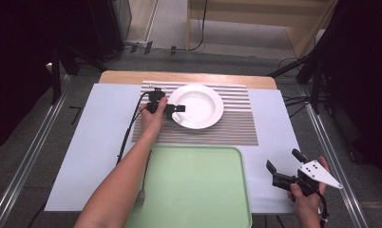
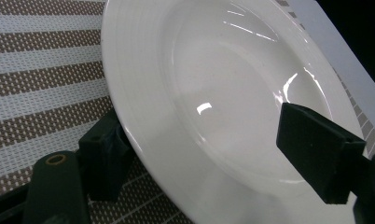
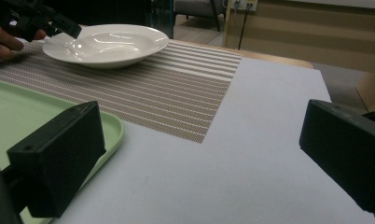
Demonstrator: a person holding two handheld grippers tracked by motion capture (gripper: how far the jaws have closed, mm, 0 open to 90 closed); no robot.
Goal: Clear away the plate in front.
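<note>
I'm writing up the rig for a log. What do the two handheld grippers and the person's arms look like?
Both grippers are black, each with two blocky, flat-faced jaws. The left gripper trails a black cable back along the table. The right gripper carries a grey three-cornered plate with dark dots on top, and a black cable hangs below the hand. The forearms are bare: no sleeves or gloves visible.

Your left gripper (image 1: 172, 108) sits at the left rim of the white plate (image 1: 201, 105) on the striped placemat (image 1: 236, 124), one jaw reaching over the rim; whether it grips can't be told from up here. Your right gripper (image 1: 284, 165) hangs off the table's right front corner with jaws spread wide, nothing between them, grey plate on top. Green tray (image 1: 198, 190) lies at the near edge on the white sheet (image 1: 103, 123), and a fork (image 1: 142, 190) lies just beside its left edge.
</note>
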